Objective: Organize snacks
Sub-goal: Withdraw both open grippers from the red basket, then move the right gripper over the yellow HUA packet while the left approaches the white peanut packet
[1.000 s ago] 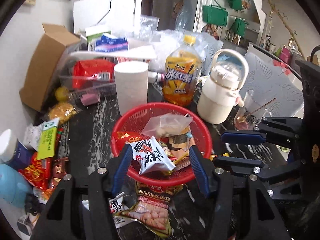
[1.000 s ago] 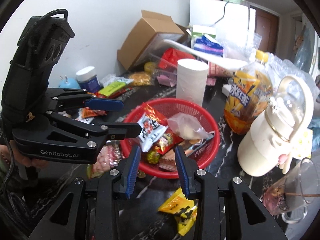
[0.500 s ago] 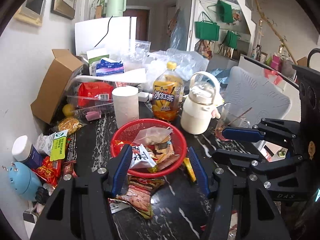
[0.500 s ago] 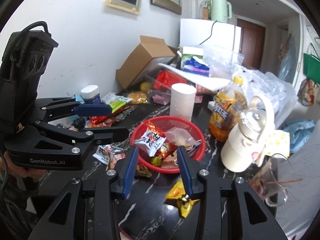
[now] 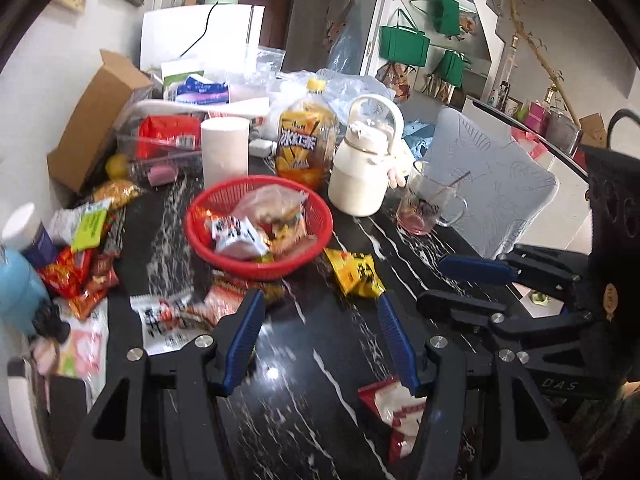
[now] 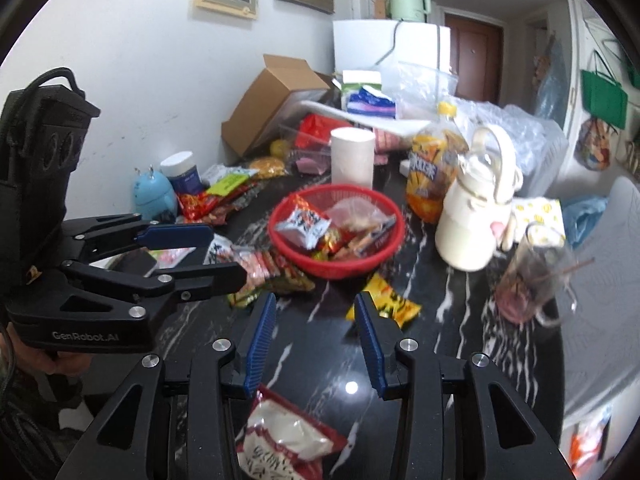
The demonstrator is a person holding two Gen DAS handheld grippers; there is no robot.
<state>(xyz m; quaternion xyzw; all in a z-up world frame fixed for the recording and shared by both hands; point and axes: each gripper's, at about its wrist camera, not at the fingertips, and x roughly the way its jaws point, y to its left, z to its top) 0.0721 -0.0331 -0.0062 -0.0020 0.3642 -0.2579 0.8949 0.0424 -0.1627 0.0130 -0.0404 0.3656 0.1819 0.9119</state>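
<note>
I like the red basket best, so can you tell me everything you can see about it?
The red basket is a round, shallow bowl of what looks like plastic mesh, with a smooth rolled rim. It sits upright on the black marbled table, in front of the white paper roll and near the iced tea bottle. It is piled with snack packets, a white packet with black writing and a clear bag on top. More packets lie against its near side. Neither gripper touches it.

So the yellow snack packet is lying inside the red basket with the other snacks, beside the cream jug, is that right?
Not quite. The yellow snack packet lies on the black table, just outside the red basket, not in it. The other snacks are in the basket, and the cream jug stands beside it. The left wrist view shows this, and the right wrist view agrees.
</note>
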